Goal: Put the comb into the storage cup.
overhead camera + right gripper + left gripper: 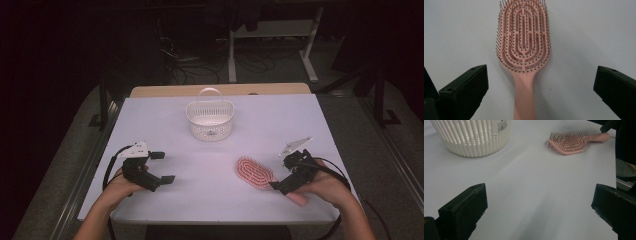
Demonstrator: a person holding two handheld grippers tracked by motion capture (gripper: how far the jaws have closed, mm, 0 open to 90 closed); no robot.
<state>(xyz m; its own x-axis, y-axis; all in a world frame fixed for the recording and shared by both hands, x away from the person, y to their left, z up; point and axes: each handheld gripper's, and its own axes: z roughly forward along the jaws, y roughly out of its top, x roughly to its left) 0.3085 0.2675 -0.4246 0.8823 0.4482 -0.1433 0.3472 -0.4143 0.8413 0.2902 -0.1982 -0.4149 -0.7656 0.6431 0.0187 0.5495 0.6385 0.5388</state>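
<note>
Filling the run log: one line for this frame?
right gripper: open, astride hairbrush handle | left gripper: open, idle | basket: beyond

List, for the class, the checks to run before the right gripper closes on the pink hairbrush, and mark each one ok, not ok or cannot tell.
1. Right gripper open: ok, jaws stand wide apart.
2. Pink hairbrush handle centred between those jaws: ok in the right gripper view.
3. Jaws low enough to meet the handle: cannot tell; height above the table is unclear.
4. Brush lies flat, bristles up, nothing on it: ok.
5. White basket upright and apart from the brush: ok; what is inside it cannot be told.
6. Left gripper open and well away from the brush: ok.
</note>
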